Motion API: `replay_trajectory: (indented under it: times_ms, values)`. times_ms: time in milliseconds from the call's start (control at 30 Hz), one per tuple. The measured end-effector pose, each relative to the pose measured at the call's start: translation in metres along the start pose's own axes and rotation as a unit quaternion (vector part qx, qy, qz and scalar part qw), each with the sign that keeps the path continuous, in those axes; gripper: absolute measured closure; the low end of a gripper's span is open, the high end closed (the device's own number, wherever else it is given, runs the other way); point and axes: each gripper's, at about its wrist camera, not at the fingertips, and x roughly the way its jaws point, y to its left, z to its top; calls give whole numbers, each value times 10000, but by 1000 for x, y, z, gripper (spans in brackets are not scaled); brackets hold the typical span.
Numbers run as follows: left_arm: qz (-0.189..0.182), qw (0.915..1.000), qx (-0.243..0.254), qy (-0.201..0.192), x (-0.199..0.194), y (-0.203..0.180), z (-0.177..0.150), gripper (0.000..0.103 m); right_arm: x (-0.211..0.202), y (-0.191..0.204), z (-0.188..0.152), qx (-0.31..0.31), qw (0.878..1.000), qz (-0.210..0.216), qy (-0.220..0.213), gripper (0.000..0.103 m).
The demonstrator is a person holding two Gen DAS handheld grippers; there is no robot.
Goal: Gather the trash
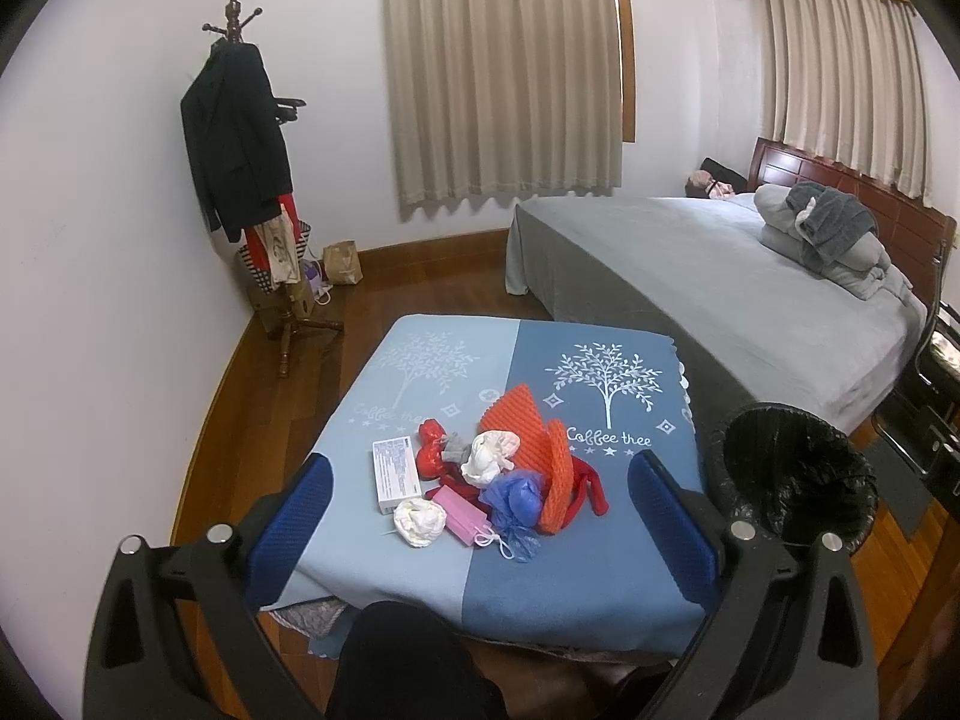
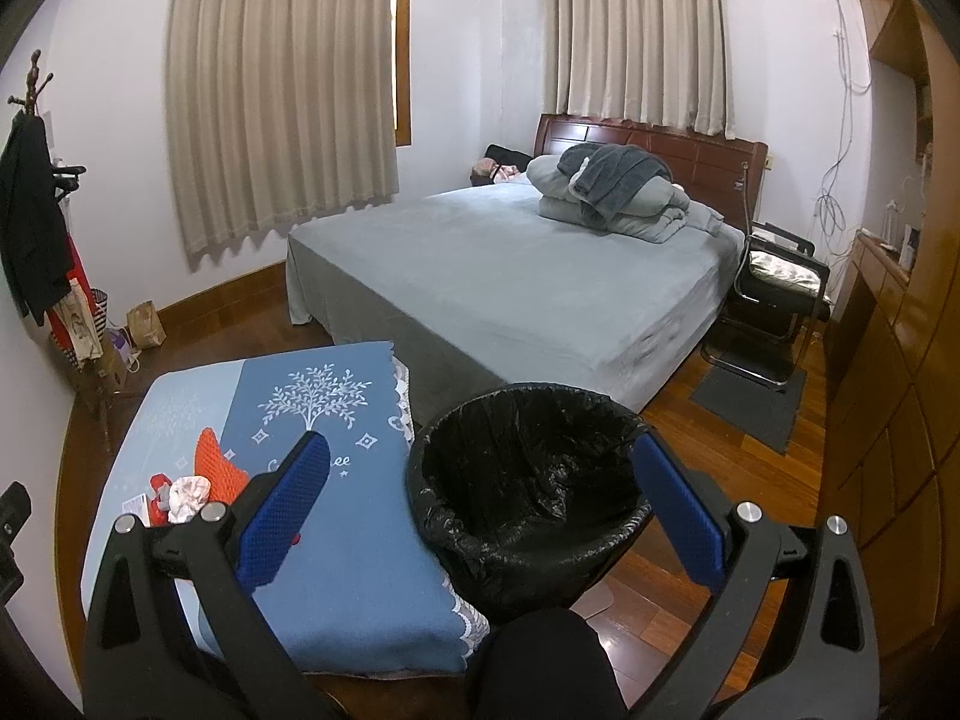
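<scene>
A pile of trash lies on the blue-clothed table (image 1: 420,570): an orange foam net (image 1: 528,426), a white box (image 1: 395,474), crumpled white tissues (image 1: 420,521), a pink packet (image 1: 459,513), a blue plastic bag (image 1: 516,501), red scraps (image 1: 431,456). My left gripper (image 1: 480,516) is open, above the table's near edge, its fingers either side of the pile. A bin lined with a black bag (image 2: 528,480) stands right of the table; it also shows in the left wrist view (image 1: 798,474). My right gripper (image 2: 480,516) is open and empty over the bin. The orange net (image 2: 216,462) shows at left.
A grey bed (image 2: 510,294) with folded bedding (image 2: 618,192) stands behind the table and bin. A coat rack (image 1: 240,138) with clothes and bags is in the far left corner. A black chair (image 2: 774,294) and wooden cabinets (image 2: 888,360) are at the right.
</scene>
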Motion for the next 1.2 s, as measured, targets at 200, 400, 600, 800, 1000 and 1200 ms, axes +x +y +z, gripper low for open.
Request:
replay_trajectory:
  times_ms: [200,400,600,800,1000,1200]
  values:
    - [-2,10000,-3,2,-1,1,0,6,0,-1,2,-4,10000,5,9,5]
    - [-2,10000,-1,-1,-1,0,-2,6,0,0,1,-8,10000,9,13,5]
    - [5,10000,1,1,0,0,-2,6,0,0,1,-4,10000,3,18,5]
    - [5,10000,-7,-5,0,-1,-2,6,0,0,2,-13,10000,4,19,5]
    - [5,10000,-9,-7,0,0,-2,6,0,0,2,-9,10000,3,18,5]
    - [0,10000,-11,1,0,0,-1,6,0,0,2,-11,10000,3,20,5]
